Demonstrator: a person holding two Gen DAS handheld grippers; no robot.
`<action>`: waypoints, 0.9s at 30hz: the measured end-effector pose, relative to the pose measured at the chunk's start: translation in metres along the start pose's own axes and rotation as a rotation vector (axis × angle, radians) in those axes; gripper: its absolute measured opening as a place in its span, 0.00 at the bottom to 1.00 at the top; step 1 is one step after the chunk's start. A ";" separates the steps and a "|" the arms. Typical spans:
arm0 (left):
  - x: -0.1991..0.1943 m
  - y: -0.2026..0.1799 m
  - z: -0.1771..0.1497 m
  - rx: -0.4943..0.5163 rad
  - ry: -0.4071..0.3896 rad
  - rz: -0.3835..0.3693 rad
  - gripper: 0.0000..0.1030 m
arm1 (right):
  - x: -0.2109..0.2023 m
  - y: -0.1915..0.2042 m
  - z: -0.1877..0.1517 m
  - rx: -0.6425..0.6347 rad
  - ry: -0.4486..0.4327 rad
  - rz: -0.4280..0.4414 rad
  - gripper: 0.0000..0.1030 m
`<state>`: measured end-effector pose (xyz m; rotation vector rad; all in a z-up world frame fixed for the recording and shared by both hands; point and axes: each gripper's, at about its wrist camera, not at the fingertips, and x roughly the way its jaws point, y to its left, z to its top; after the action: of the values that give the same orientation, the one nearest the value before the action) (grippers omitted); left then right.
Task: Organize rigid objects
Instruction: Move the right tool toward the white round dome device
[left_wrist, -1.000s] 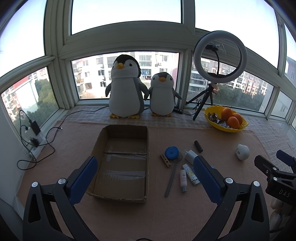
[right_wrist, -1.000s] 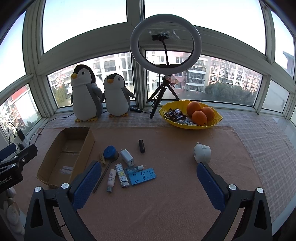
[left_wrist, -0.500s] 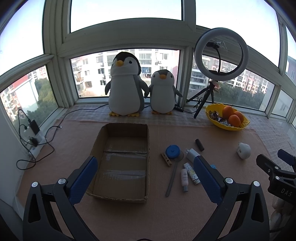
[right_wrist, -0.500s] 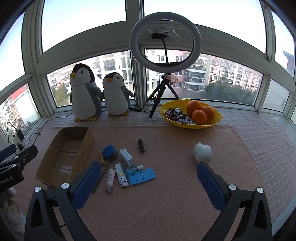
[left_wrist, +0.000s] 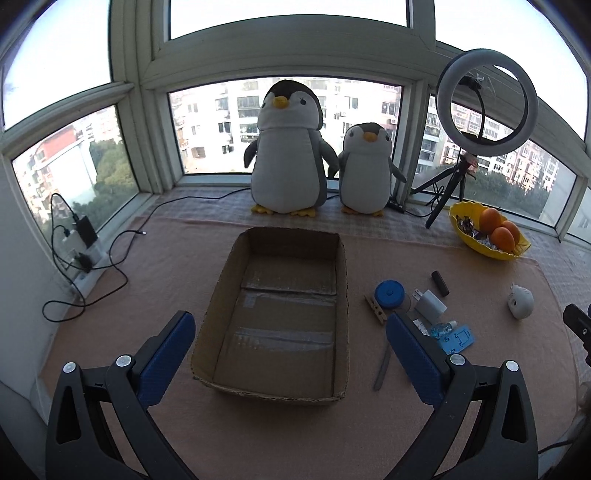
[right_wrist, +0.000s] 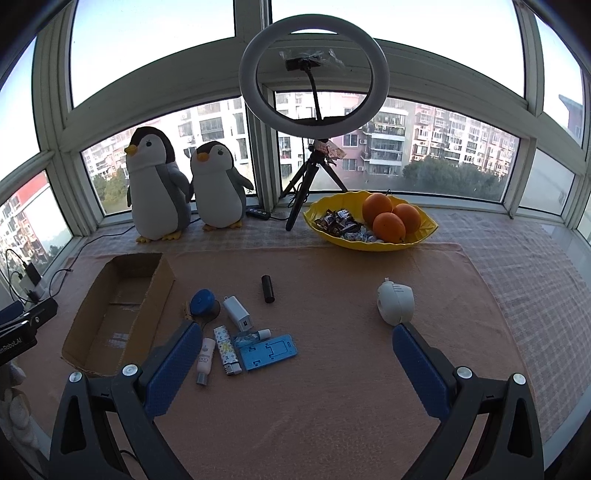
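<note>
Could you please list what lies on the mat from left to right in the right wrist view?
Cardboard box → blue round case → white charger → black cylinder → white round gadget.

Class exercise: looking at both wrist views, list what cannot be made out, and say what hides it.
- Left wrist view: the small white tube and patterned lighter, hidden behind the left gripper's blue finger pad.
- Right wrist view: the wooden clothespin, mostly hidden by the round blue case.
- Right wrist view: print on the tube, too small.
</note>
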<state>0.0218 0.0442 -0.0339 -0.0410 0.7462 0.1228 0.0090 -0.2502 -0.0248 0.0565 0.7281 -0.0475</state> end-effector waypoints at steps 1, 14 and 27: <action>0.003 0.006 -0.001 -0.007 0.005 0.013 1.00 | 0.001 -0.002 0.000 0.004 0.002 -0.001 0.99; 0.078 0.084 -0.020 -0.080 0.144 0.170 0.99 | 0.013 -0.036 -0.001 0.084 0.020 0.018 0.99; 0.133 0.104 -0.044 -0.130 0.295 0.158 0.88 | 0.026 -0.066 -0.011 0.100 0.055 -0.045 0.99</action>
<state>0.0756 0.1572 -0.1562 -0.1260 1.0352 0.3213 0.0175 -0.3161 -0.0528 0.1372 0.7814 -0.1260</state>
